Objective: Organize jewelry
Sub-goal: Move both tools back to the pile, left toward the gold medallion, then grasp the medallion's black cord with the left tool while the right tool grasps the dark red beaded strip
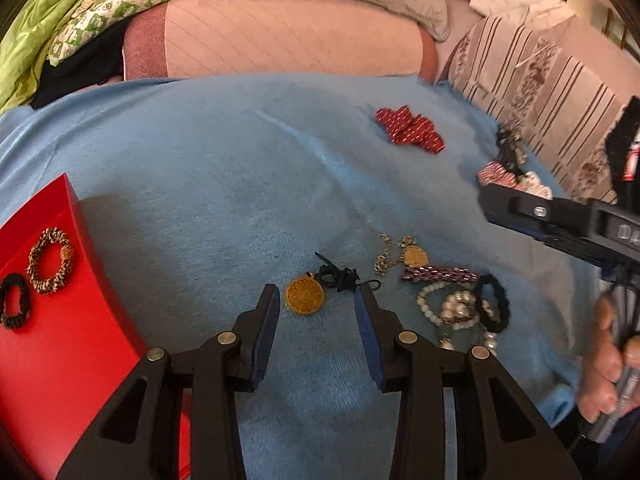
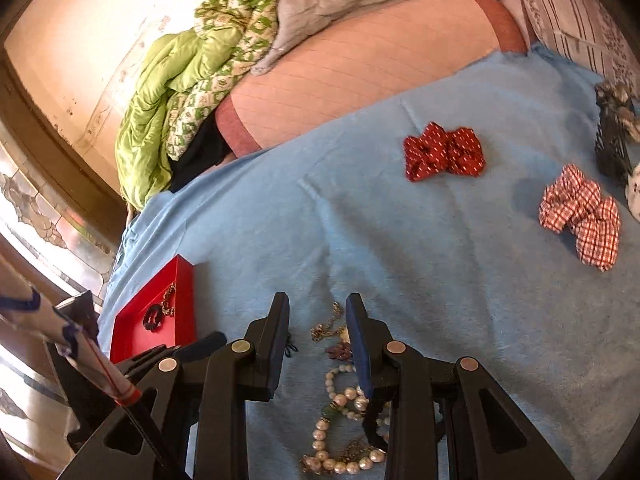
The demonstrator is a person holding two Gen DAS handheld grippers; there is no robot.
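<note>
Left wrist view: left gripper (image 1: 318, 306) jaws parted, empty, above a round filigree gold pendant (image 1: 304, 295) on fuzzy blue cloth (image 1: 200, 160); red tray (image 1: 72, 320) holds two scrunchies.
Right wrist view: right gripper (image 2: 318, 322) parted, empty, over a pearl necklace (image 2: 340, 400).

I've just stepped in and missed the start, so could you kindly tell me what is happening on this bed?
A person is sorting jewelry on a blue blanket with two handheld grippers. Two hair ties already lie in the red tray. The left gripper, jaws open and empty, hangs over a gold pendant. The right gripper, also open and empty, hovers over the pearl necklace pile. Fabric bows lie farther back.
</note>
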